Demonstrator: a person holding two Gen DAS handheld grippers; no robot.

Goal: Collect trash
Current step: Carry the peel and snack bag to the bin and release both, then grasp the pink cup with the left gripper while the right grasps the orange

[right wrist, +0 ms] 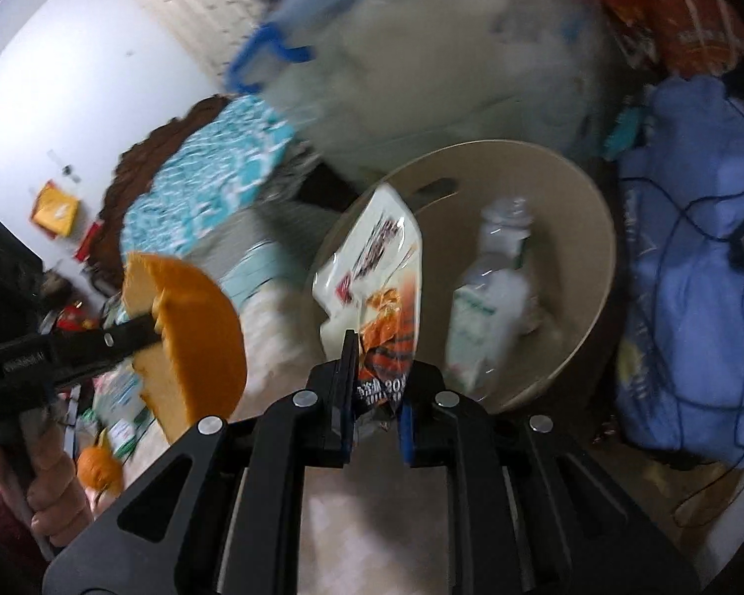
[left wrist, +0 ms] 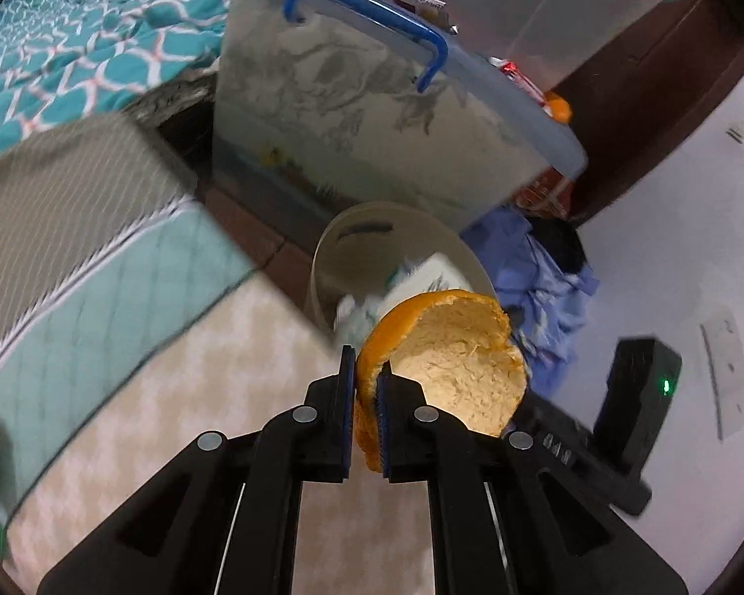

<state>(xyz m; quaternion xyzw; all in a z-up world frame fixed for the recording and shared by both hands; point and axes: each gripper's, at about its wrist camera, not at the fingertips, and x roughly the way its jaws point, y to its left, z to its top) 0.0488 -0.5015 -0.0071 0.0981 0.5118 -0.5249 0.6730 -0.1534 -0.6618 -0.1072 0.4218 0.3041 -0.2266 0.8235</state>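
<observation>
- Left gripper (right wrist: 156, 329), at the left of the right wrist view: its jaws are clamped narrowly on the rim of a large orange peel (right wrist: 193, 342). We judge it has not reached the bin, so we carry it over the rim before letting go; the peel is a broad, light cup that could catch on the edge.
- Centre of the same view: the right gripper (right wrist: 376, 396) has a snack wrapper (right wrist: 372, 267) standing up between its jaws. The left pad touches it, but a gap shows at the right pad, so we take the jaws as slackened and the wrapper as barely held, if at all.
- Right of centre: the beige trash bin (right wrist: 590, 258) already holds a crushed plastic bottle (right wrist: 491, 297). The wrapper's top leans over the near rim; we advise moving further over the opening so it falls inside and not onto the floor.
- Left wrist view: the left gripper (left wrist: 367, 396) pinches the peel (left wrist: 451, 362), which hides much of the bin (left wrist: 332, 248).
- Both views are blurred: the clear storage box (left wrist: 372, 114) and the blue heap (right wrist: 694, 272) lack detail, and we cannot tell what litter at the far left remains.
</observation>
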